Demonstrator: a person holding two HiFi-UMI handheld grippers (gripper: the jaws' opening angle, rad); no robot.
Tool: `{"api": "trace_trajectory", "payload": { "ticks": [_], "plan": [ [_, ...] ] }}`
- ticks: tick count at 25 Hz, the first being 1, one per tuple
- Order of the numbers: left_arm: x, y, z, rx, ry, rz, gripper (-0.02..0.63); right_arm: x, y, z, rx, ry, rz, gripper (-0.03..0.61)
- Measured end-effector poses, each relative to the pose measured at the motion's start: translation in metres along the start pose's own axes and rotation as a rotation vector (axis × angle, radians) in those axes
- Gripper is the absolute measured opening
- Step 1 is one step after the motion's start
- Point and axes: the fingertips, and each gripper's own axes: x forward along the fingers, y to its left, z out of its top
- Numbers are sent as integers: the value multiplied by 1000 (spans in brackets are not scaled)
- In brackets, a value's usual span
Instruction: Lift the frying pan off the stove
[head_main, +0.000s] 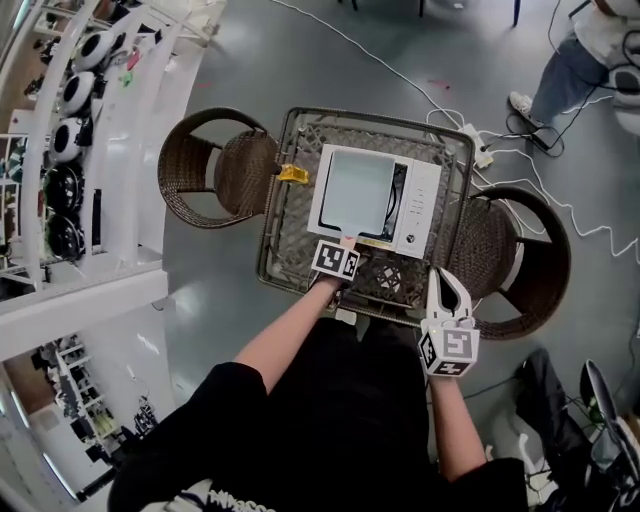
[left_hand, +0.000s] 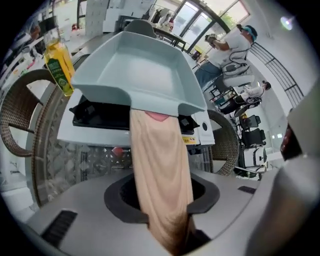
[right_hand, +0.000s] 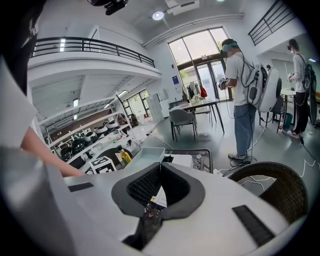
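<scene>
Head view: one square, pale grey-blue frying pan (head_main: 357, 192) is seen on one white stove (head_main: 418, 208), on one wicker table (head_main: 290, 250); two wicker chairs (head_main: 215, 165) are counted.
Left gripper view: the pan's tan handle (left_hand: 159, 160) is clasped by the left gripper (left_hand: 164, 197); one oil bottle (left_hand: 57, 62) is seen.
Right gripper view: the right gripper (right_hand: 159, 166) is closed on nothing.

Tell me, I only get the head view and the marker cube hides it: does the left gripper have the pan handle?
Observer: Yes. In the left gripper view the pan handle runs between the jaws of the left gripper, with the pads against both sides of it.
Operator: Is the pan up yet?
Observer: No, the frying pan sits on the stove.
Operator: And the right gripper?
Observer: The right gripper has its jaws together on nothing.
</scene>
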Motion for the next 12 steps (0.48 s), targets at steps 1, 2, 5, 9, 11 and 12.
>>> {"api": "trace_trajectory", "payload": {
  "ticks": [1,2,5,9,11,12],
  "plan": [
    [1,1,-1,-7,7,3,147,-1,-1,0,2,0,-1,31],
    [2,1,-1,1,13,12,134,-2,-2,0,3,-4,-1,31],
    [2,1,-2,73,29,49,88,-4,-2,2,4,-24,6,31],
    [-1,-2,1,89,4,39,55,-7,-2,6,-3,-46,13,31],
    [-3,-5,3,91,-18,15,51,-8,2,6,-29,-52,18,31],
    [-5,-5,3,93,-26,6,46,-8,4,5,-44,-50,21,31]
  ]
}}
